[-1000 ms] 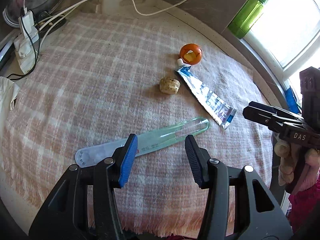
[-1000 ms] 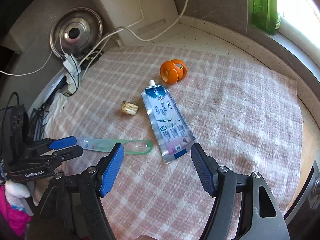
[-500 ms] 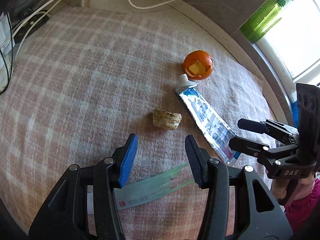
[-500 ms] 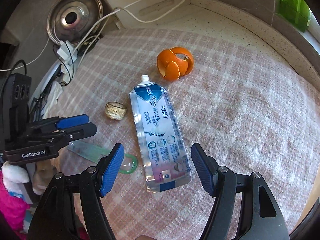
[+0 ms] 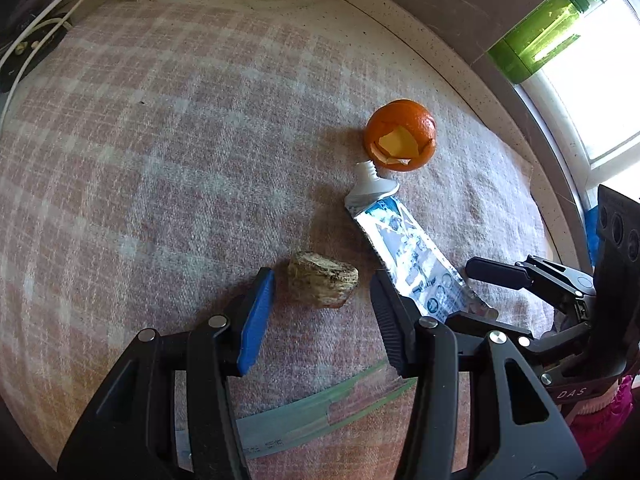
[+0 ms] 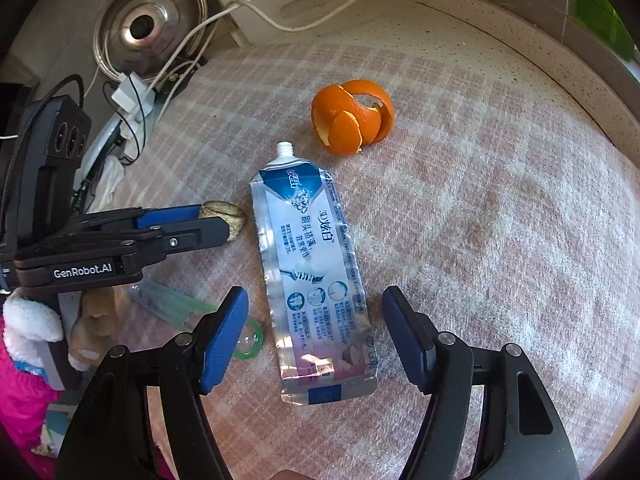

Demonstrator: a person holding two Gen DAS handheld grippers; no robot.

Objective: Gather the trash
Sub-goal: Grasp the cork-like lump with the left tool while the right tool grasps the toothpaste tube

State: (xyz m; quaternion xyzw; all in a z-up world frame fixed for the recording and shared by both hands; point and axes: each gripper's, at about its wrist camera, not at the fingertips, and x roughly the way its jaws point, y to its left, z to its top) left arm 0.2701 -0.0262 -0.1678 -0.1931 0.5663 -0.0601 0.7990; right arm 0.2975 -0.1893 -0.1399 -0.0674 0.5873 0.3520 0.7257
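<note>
A brown nut shell [image 5: 323, 284] lies on the checked cloth [image 5: 140, 160]. My left gripper [image 5: 322, 292] is open, its fingers on either side of the shell; it also shows in the right wrist view [image 6: 208, 222]. A flattened toothpaste tube [image 6: 312, 272] lies in the middle, and my right gripper [image 6: 315, 334] is open around its lower end. An orange peel [image 6: 352, 118] lies beyond the tube's nozzle. A green plastic toothbrush package [image 5: 304, 420] lies under my left gripper.
A green soap bottle [image 5: 540, 40] stands by the window at the back right. White cables [image 6: 192, 40], a plug adapter and a metal lid [image 6: 148, 24] sit at the back left. The counter edge [image 6: 560, 60] runs behind the cloth.
Both grippers moved forward and down. The left one passed over the toothbrush package and now straddles the shell. The right one closed in on the tube's lower end.
</note>
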